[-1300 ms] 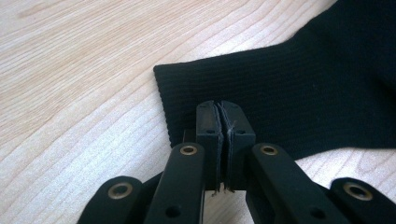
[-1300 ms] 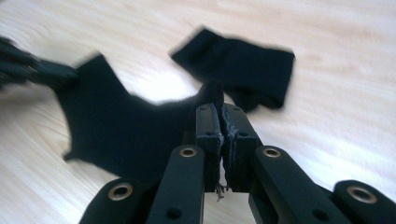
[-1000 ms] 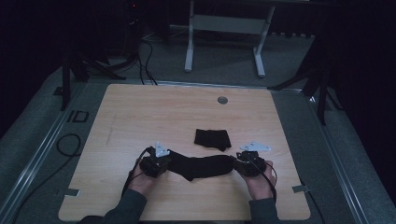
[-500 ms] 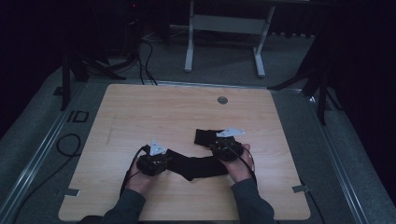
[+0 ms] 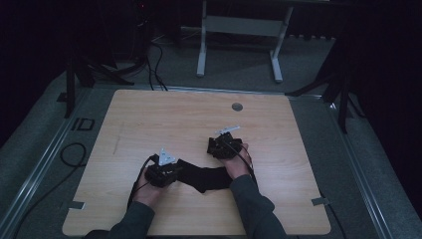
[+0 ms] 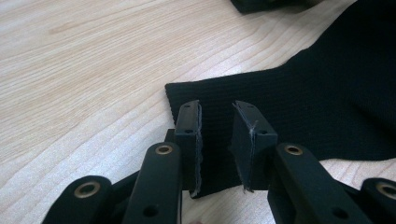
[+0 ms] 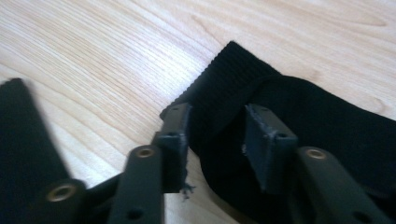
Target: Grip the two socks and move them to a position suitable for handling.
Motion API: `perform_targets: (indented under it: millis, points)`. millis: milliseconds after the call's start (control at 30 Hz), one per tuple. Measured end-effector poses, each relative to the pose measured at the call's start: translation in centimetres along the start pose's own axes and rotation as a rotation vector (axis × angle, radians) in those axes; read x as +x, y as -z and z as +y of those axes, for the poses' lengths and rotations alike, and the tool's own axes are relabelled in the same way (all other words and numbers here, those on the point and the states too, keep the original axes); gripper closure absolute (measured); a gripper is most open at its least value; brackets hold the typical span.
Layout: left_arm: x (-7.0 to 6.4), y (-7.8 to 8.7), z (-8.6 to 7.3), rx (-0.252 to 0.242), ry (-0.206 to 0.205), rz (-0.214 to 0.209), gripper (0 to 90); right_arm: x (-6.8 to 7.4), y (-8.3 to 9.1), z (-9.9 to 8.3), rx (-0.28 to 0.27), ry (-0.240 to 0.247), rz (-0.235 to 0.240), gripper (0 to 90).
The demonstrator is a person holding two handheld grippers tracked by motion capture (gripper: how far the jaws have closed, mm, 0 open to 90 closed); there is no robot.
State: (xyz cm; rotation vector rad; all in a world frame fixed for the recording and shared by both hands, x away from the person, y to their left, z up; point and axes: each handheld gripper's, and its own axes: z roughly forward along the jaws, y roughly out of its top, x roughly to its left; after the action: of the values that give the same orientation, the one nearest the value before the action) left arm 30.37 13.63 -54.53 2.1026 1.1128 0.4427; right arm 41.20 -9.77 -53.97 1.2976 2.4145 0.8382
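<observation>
- Left gripper near front edge of table, left of centre; jaws a little apart, straddling the end edge of the sock, cloth running between the pads. Can't tell if it is pinched or just loose in the gap.
- Sock lies flat, black, stretching from the left gripper rightward and up toward the right gripper.
- Right gripper further back and right, near table centre; jaws parted, sitting over bunched black cloth with a ribbed cuff poking out ahead of the tips. Pads not pressed together; grip unclear.
- Dark cloth under the right gripper: can't tell if same sock folded or a second one.
- Grommet in tabletop, beyond the right gripper.
- Frame on floor behind table.
</observation>
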Motion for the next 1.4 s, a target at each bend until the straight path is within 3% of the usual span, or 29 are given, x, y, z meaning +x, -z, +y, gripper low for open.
perform_targets:
  millis: [100,233,400,600,700,767,967,1133,1400]
  points:
    - [0.0,0.1,0.0,-0.001,-0.001,0.000,72.7,0.2,-0.5,0.3,0.024,-0.017,-0.011,79.1]
    - [0.0,0.0,0.0,0.001,-0.001,-0.001,72.8,0.7,-0.7,0.8,0.042,-0.030,0.013,86.7]
    - [0.0,-0.1,0.0,0.001,-0.001,0.004,72.8,1.7,-0.8,1.6,0.035,-0.040,0.047,87.9]
    - [0.1,0.0,0.0,-0.003,0.002,0.003,72.9,2.4,-0.3,2.5,-0.017,-0.097,0.123,88.1]
    - [0.1,0.0,0.0,-0.004,0.002,0.003,73.0,2.4,0.3,2.7,-0.037,-0.100,0.134,88.0]
    - [0.1,0.0,0.0,-0.004,0.003,0.003,73.0,1.9,1.4,2.8,-0.067,-0.110,0.153,88.1]
    - [0.1,-0.2,0.0,-0.002,0.005,0.005,73.2,0.5,3.3,2.7,-0.102,-0.102,0.149,88.1]
    - [-0.1,-0.4,0.0,0.004,-0.004,0.004,73.2,-1.0,5.6,2.2,-0.139,-0.093,0.117,88.1]
    - [-0.1,-0.4,0.0,0.008,-0.007,0.005,73.2,-3.4,7.5,1.2,-0.173,-0.122,0.086,88.0]
